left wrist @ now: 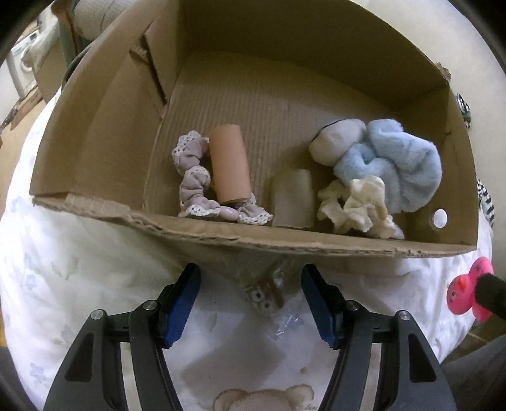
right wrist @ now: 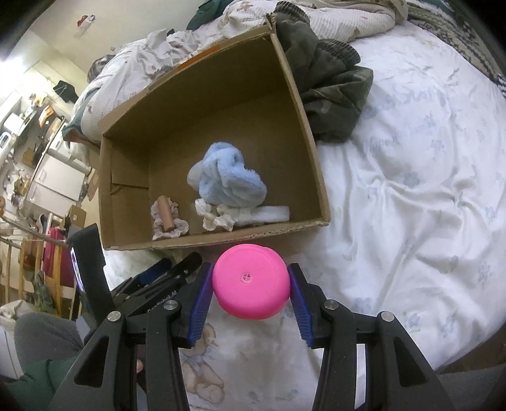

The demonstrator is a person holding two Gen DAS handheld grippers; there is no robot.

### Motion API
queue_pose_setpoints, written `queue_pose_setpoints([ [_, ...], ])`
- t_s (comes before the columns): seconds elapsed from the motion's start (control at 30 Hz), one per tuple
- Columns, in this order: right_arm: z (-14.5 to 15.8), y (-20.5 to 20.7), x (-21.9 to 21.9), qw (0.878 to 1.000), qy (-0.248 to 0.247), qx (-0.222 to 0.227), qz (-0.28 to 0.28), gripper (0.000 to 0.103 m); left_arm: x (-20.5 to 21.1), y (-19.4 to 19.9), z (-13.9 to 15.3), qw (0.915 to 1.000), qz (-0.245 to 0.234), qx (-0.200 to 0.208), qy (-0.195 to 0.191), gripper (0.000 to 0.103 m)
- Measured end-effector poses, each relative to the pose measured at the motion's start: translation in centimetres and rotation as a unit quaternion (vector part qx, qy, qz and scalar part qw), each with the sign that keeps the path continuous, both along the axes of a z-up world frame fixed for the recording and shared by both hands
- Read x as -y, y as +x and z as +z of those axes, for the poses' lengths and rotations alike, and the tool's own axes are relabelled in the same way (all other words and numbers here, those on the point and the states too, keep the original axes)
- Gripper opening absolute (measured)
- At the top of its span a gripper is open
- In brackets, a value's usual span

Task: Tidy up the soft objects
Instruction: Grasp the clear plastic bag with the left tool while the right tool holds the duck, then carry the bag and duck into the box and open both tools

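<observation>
An open cardboard box (left wrist: 95, 132) (right wrist: 316, 177) lies on the white bed. Inside are a blue plush cloth (left wrist: 398, 164) (right wrist: 231, 180), a cream scrunchie (left wrist: 357, 205) (right wrist: 215, 218), a grey lace scrunchie (left wrist: 193, 177) (right wrist: 167, 224) around a tan roll (left wrist: 227, 167), and a pale roll (left wrist: 292, 199). My right gripper (right wrist: 249, 287) is shut on a pink rubber duck (right wrist: 249, 281) (left wrist: 468, 287) just before the box's near wall. My left gripper (left wrist: 251, 303) is open and empty, in front of the box over a clear plastic packet with small eyes (left wrist: 265, 297).
The white flowered bedsheet (right wrist: 411, 189) spreads to the right. A dark green garment (right wrist: 329, 85) lies against the box's far right corner. Rumpled bedding (right wrist: 316, 19) is behind the box. Furniture and clutter (right wrist: 38, 142) stand beyond the bed's left edge.
</observation>
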State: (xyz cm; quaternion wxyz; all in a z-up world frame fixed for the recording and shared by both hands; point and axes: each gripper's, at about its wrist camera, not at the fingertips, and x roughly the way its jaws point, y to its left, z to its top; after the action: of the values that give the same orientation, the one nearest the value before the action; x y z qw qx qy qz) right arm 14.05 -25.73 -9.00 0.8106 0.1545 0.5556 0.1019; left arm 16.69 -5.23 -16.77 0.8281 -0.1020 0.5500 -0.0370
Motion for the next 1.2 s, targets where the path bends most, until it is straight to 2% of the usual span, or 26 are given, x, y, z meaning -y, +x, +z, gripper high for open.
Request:
queue_pose_setpoints([
  [0.07,-0.1,0.1,-0.2,1.000,-0.002,-0.001,0.002,0.049,0.3,0.1,0.1,0.9996,-0.015,-0.005,-0.025,0.030],
  [0.17,-0.1,0.1,-0.3,1.000,-0.003,-0.001,0.003,0.049,0.7,0.1,0.2,0.9988,-0.035,-0.013,-0.032,0.018],
  [0.27,-0.1,0.1,-0.5,1.000,-0.004,-0.001,0.004,0.050,0.8,-0.1,0.4,0.9983,-0.040,-0.017,-0.039,0.012],
  [0.57,0.1,0.0,-0.7,1.000,-0.008,0.005,0.004,0.050,0.1,-3.1,3.2,0.9987,-0.044,0.003,-0.027,0.010],
  [0.67,0.2,-0.2,-1.0,1.000,-0.009,0.007,0.007,0.049,-0.6,-4.1,4.0,0.9991,-0.040,0.007,-0.007,0.010],
  [0.93,0.8,-0.7,-2.5,0.999,-0.012,0.018,0.023,0.050,-1.7,-6.2,6.6,0.9989,-0.037,0.027,0.010,0.010],
  [1.13,2.4,-1.0,-2.7,0.999,0.010,0.046,0.025,0.050,-2.5,-6.7,10.8,0.9976,-0.028,0.063,0.003,0.010],
  [1.2,3.3,-0.8,-2.6,0.998,0.021,0.054,0.023,0.050,-2.9,-6.5,12.4,0.9973,-0.027,0.064,-0.024,0.010],
])
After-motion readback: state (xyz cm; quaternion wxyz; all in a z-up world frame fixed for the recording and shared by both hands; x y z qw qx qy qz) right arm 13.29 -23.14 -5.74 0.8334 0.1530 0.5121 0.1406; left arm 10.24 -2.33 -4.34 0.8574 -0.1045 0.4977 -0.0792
